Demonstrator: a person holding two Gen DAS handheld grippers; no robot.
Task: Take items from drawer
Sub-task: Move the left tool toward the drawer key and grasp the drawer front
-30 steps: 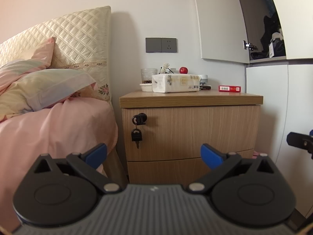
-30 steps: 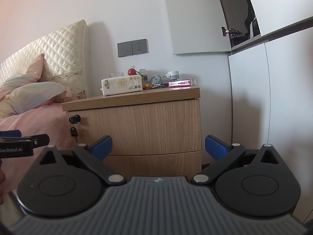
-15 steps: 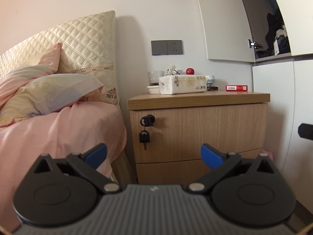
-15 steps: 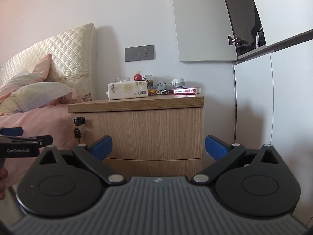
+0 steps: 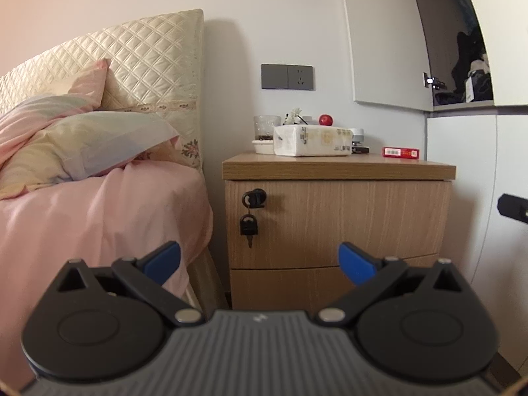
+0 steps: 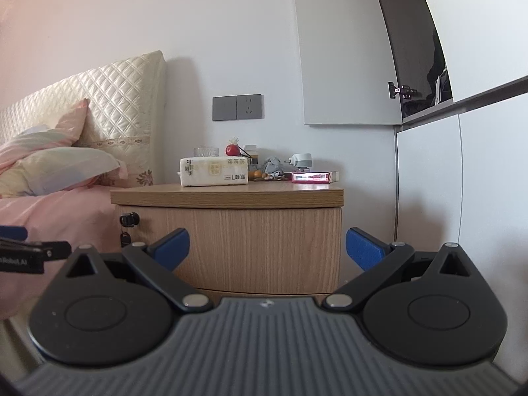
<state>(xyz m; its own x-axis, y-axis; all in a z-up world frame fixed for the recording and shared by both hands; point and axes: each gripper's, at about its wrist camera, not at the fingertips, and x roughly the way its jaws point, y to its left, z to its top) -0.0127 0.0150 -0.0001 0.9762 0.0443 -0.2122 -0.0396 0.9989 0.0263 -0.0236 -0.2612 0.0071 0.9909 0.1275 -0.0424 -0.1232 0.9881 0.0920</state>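
Lower drawer (image 5: 316, 285) shows plainly only from left wrist.

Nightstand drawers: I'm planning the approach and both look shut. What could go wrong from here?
1. The top drawer has a key in its lock; it may be locked, so pulling might drag the nightstand.
2. No handle shows on either drawer front, so the open left gripper and right gripper may find no grip.
3. A jolt could shift the tissue pack on top.
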